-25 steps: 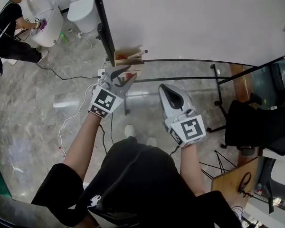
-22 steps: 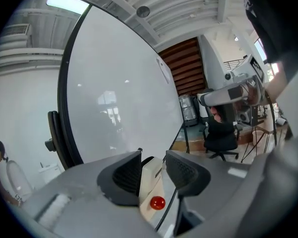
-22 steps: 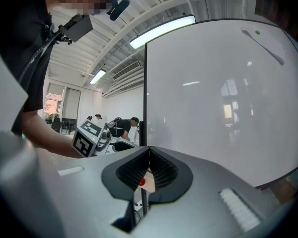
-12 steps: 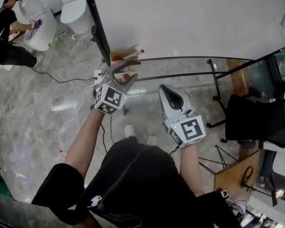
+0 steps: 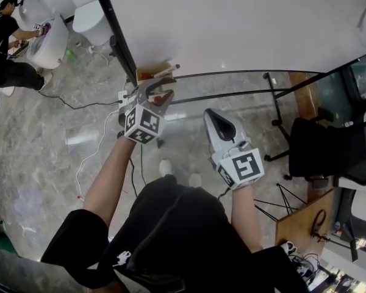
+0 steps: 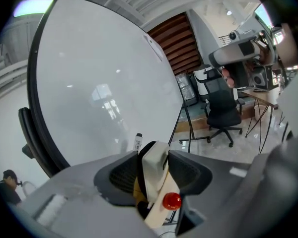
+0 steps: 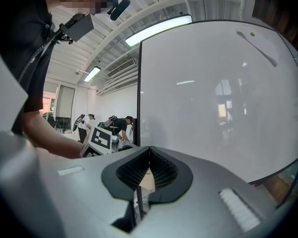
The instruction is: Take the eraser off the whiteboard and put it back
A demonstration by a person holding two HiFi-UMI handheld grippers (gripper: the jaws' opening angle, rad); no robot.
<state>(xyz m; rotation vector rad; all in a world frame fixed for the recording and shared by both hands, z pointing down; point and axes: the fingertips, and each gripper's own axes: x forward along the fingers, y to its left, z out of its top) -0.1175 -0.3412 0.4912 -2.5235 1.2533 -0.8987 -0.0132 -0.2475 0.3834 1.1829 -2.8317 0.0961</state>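
The eraser [image 6: 155, 170], cream-bodied with a black felt face, stands on edge between the pads of my left gripper [image 6: 154, 168]. The jaws are closing and both pads touch its sides. In the head view my left gripper [image 5: 155, 91] reaches into the small wooden tray [image 5: 147, 73] at the whiteboard's [image 5: 244, 23] lower left corner. A red round knob [image 6: 172, 201] shows just below the eraser, and a marker [image 6: 137, 142] stands behind it. My right gripper [image 5: 217, 118] hangs level and shut in front of the board, holding nothing; its pads [image 7: 161, 172] meet.
The whiteboard's black frame [image 5: 113, 32] and its stand's legs [image 5: 274, 112] run along the floor ahead. A black office chair [image 5: 329, 154] stands at the right. Cables [image 5: 88, 157] lie on the marble floor at the left. Other people [image 5: 3, 38] work at the far left.
My left gripper has moved forward and down into the wooden tray, and its jaws now sit around the eraser. The right gripper has stayed where it was.
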